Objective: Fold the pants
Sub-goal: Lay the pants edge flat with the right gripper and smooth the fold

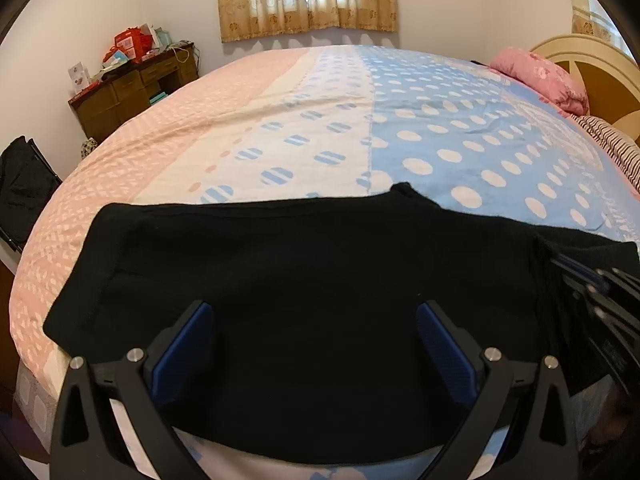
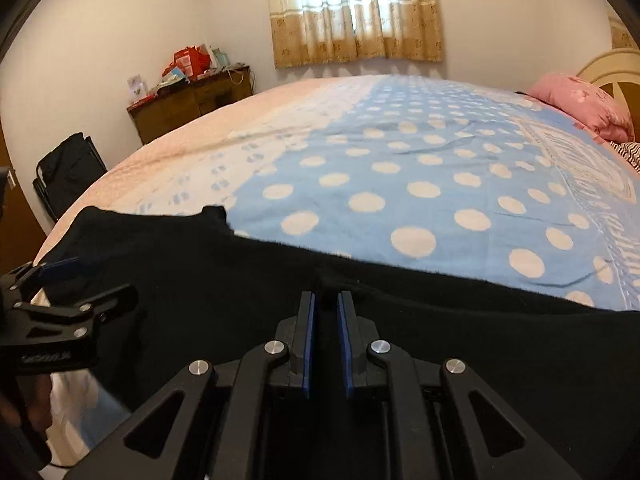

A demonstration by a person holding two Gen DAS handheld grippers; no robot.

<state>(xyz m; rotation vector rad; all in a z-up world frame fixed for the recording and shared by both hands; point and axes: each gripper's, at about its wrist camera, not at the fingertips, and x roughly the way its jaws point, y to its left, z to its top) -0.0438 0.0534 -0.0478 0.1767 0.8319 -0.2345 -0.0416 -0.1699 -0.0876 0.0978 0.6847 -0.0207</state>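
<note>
Left wrist view: left gripper [image 1: 314, 340] fingers spread wide above black pants [image 1: 304, 264], gripping nothing. Right wrist view: right gripper [image 2: 326, 304] fingers nearly closed, pinching fold of pants [image 2: 440, 320] edge. Pants lie across near edge of bed [image 2: 420, 184], polka-dot sheet. Curtain [image 2: 356, 12], pink pillow [image 2: 580, 100], brown dresser [image 2: 188, 104] behind.

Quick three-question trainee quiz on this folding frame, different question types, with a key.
1. True or false: the left gripper is open above the black pants.
2. The right gripper is: A) wide open B) nearly shut at the pants' far edge C) out of view.
3. Fill in: the pink pillow lies near the ____.

Key: 1 true; 2 B; 3 headboard.
</note>
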